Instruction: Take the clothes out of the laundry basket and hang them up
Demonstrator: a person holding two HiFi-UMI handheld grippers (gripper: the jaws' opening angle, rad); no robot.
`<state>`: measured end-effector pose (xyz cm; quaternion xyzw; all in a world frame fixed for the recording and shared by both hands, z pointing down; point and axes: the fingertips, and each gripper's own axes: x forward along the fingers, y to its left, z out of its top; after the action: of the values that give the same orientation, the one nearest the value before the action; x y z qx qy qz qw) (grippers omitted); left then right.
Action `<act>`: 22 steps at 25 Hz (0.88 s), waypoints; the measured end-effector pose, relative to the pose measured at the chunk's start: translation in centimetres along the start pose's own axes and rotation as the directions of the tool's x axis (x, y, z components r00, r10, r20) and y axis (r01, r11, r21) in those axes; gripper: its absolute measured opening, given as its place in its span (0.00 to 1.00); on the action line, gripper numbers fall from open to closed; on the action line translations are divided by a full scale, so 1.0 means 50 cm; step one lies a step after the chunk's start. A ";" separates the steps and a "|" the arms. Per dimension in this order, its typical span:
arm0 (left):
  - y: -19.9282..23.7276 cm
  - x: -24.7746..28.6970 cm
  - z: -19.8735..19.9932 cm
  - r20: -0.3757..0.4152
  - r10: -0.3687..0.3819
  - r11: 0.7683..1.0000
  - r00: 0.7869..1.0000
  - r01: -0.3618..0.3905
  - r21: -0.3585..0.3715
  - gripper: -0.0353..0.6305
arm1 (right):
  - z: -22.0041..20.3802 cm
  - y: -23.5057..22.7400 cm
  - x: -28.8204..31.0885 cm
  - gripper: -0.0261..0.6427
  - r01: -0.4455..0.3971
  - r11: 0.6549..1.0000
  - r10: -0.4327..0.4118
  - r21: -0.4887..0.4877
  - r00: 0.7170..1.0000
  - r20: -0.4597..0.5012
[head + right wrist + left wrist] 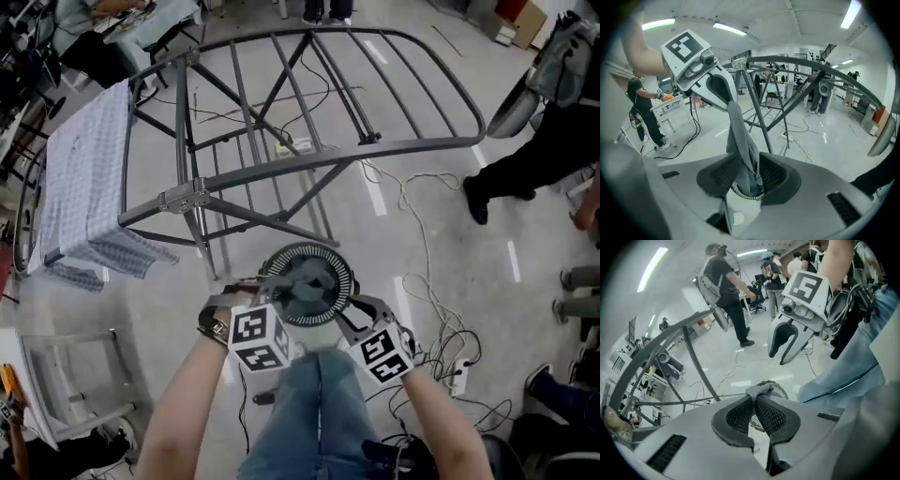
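In the head view, the left gripper (258, 287) and right gripper (345, 314) are held over the laundry basket (343, 269). In the left gripper view, a grey garment (759, 390) is pinched at the closed jaw tips. In the right gripper view, it is likewise clamped.

No readable text, labels, brands, numbers or signs in any view

Left gripper (251, 292) and right gripper (354, 314) flank round dark slatted laundry basket (323, 249); grey metal drying rack (281, 159) carries checked cloth (84, 187).
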<state>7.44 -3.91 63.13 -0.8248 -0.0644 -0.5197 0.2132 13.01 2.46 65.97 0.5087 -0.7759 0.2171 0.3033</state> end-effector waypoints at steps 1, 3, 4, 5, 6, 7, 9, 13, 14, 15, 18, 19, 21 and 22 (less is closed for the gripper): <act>0.010 -0.026 0.011 0.014 0.002 1.000 1.000 -0.002 -0.022 0.08 | 0.019 0.000 -0.013 0.24 0.000 1.000 0.000 -0.021 1.000 0.004; 0.033 -0.080 0.035 0.041 0.013 0.998 0.999 -0.011 -0.054 0.08 | 0.058 -0.005 -0.035 0.24 0.008 0.998 -0.007 -0.064 1.000 0.014; 0.045 -0.108 0.047 0.053 0.021 0.998 0.998 -0.018 -0.061 0.08 | 0.077 -0.007 -0.044 0.24 0.013 0.997 -0.011 -0.082 1.000 0.022; 0.057 -0.135 0.059 0.061 0.030 0.998 0.998 -0.026 -0.063 0.08 | 0.095 -0.009 -0.053 0.24 0.017 0.995 -0.014 -0.097 0.999 0.031; 0.069 -0.162 0.070 0.068 0.037 0.998 0.997 -0.033 -0.060 0.08 | 0.112 -0.010 -0.060 0.24 0.020 0.994 -0.016 -0.110 0.999 0.041; 0.080 -0.189 0.081 0.074 0.044 0.998 0.996 -0.040 -0.055 0.08 | 0.127 -0.011 -0.067 0.24 0.024 0.992 -0.017 -0.123 0.999 0.051; 0.097 -0.237 0.101 0.082 0.052 0.998 0.995 -0.049 -0.040 0.08 | 0.150 -0.013 -0.078 0.24 0.029 0.987 -0.019 -0.155 0.998 0.067; 0.128 -0.327 0.141 0.114 0.086 0.996 0.990 -0.085 -0.019 0.08 | 0.169 -0.016 -0.088 0.24 0.020 0.977 -0.007 -0.211 0.998 0.060; 0.134 -0.347 0.153 0.126 0.095 0.995 0.987 -0.094 -0.015 0.08 | 0.169 -0.017 -0.089 0.24 0.017 0.975 -0.005 -0.222 0.998 0.055; 0.137 -0.366 0.164 0.135 0.103 0.995 0.986 -0.103 -0.006 0.08 | 0.168 -0.019 -0.091 0.24 0.018 0.972 -0.007 -0.236 0.999 0.048; 0.141 -0.419 0.190 0.143 0.124 0.990 0.982 -0.132 0.050 0.08 | 0.172 -0.036 -0.095 0.24 0.031 0.961 -0.022 -0.274 0.999 0.038; 0.142 -0.434 0.196 0.145 0.131 0.988 0.981 -0.142 0.066 0.08 | 0.176 -0.041 -0.095 0.24 0.033 0.959 -0.022 -0.280 0.999 0.040; 0.146 -0.459 0.208 0.154 0.143 0.984 0.978 -0.157 0.085 0.08 | 0.184 -0.046 -0.095 0.24 0.018 0.957 -0.007 -0.290 0.999 0.042; 0.148 -0.469 0.214 0.159 0.148 0.983 0.976 -0.163 0.090 0.08 | 0.188 -0.043 -0.094 0.23 0.000 0.956 0.013 -0.294 0.999 0.042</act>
<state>8.14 -3.41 36.34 -0.8526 -0.0423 -0.4330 0.2896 14.03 -1.36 55.98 0.4601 -0.8076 0.0892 0.3580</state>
